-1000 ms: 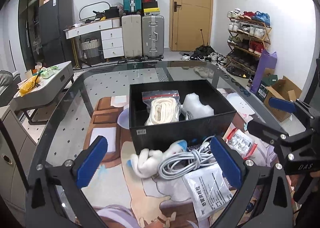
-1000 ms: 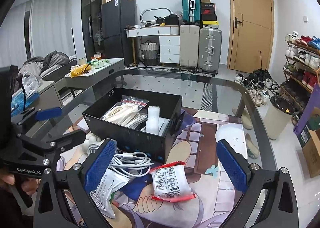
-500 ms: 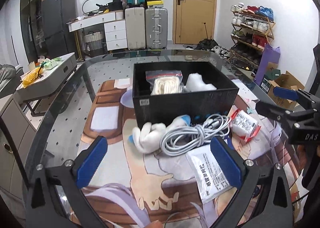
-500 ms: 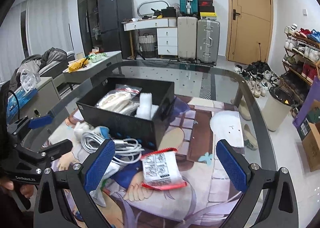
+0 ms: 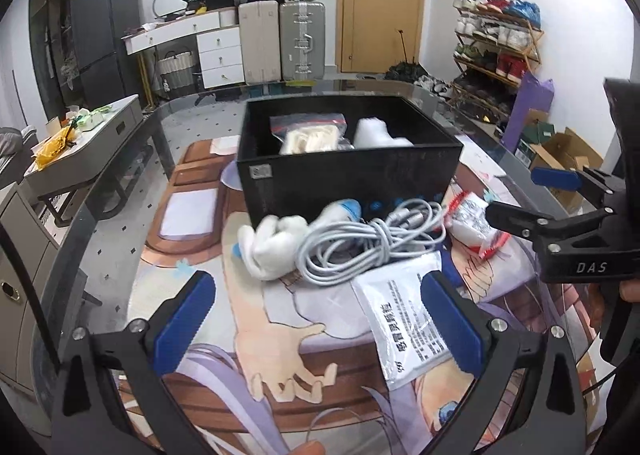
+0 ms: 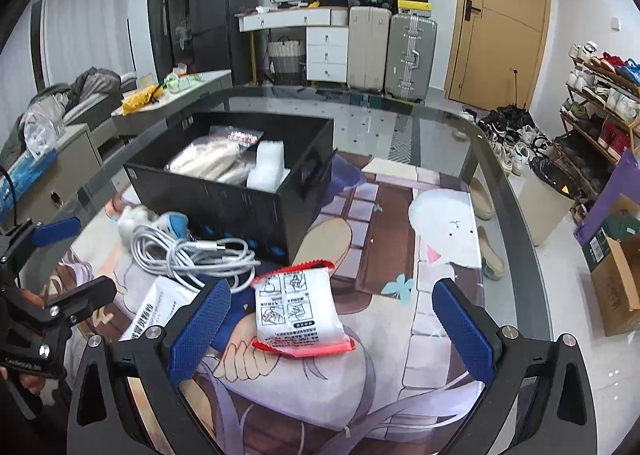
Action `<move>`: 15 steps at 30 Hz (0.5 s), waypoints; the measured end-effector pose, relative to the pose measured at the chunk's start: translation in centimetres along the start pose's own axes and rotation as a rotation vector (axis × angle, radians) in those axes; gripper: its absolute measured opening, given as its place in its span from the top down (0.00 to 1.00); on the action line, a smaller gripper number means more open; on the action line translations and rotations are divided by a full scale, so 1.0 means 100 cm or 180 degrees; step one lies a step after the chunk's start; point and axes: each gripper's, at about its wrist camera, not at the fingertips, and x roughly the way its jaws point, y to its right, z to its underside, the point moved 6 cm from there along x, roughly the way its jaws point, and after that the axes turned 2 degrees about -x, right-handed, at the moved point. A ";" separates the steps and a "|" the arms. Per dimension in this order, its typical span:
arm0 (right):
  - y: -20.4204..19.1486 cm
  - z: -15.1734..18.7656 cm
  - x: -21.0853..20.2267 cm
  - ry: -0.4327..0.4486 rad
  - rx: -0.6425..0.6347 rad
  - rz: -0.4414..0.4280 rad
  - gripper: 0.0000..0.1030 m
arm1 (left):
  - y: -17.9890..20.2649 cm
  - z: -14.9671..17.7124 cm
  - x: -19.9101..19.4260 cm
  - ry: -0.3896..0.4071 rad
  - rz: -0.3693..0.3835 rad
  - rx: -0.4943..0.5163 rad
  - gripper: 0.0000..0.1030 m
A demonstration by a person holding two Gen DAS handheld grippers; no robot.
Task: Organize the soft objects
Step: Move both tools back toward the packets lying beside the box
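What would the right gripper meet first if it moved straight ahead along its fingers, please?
Most likely the red-edged white packet, lying on the mat just ahead between the open right gripper fingers; depth is uncertain.

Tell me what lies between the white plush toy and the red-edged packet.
The coiled white cable, between white plush toy and red-edged packet; clearest in the left wrist view.

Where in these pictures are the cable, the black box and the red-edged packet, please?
cable (image 5: 360, 243): left wrist view, on the middle of its coil.
black box (image 5: 348, 179): left wrist view, on its near outer wall.
red-edged packet (image 6: 298, 307): right wrist view, on its printed white face.
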 end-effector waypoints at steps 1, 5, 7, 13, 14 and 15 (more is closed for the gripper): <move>-0.001 0.001 0.002 -0.0019 -0.0007 -0.0026 0.01 | 0.002 0.001 0.001 -0.0014 0.0002 0.0015 0.00; -0.002 0.006 0.012 -0.0084 0.0017 -0.0060 0.01 | 0.011 0.006 0.002 -0.0081 0.0075 0.0033 0.00; -0.002 0.008 0.017 -0.0122 0.0038 -0.0084 0.01 | 0.016 0.008 0.003 -0.0108 0.0090 0.0063 0.00; 0.001 0.014 0.030 -0.0211 0.0064 -0.0086 0.01 | 0.026 0.013 0.008 -0.0213 0.0182 0.0074 0.00; 0.001 0.015 0.030 -0.0224 0.0067 -0.0080 0.01 | 0.028 0.014 0.009 -0.0236 0.0188 0.0067 0.00; 0.001 0.016 0.032 -0.0243 0.0068 -0.0069 0.01 | 0.028 0.015 0.010 -0.0258 0.0191 0.0067 0.00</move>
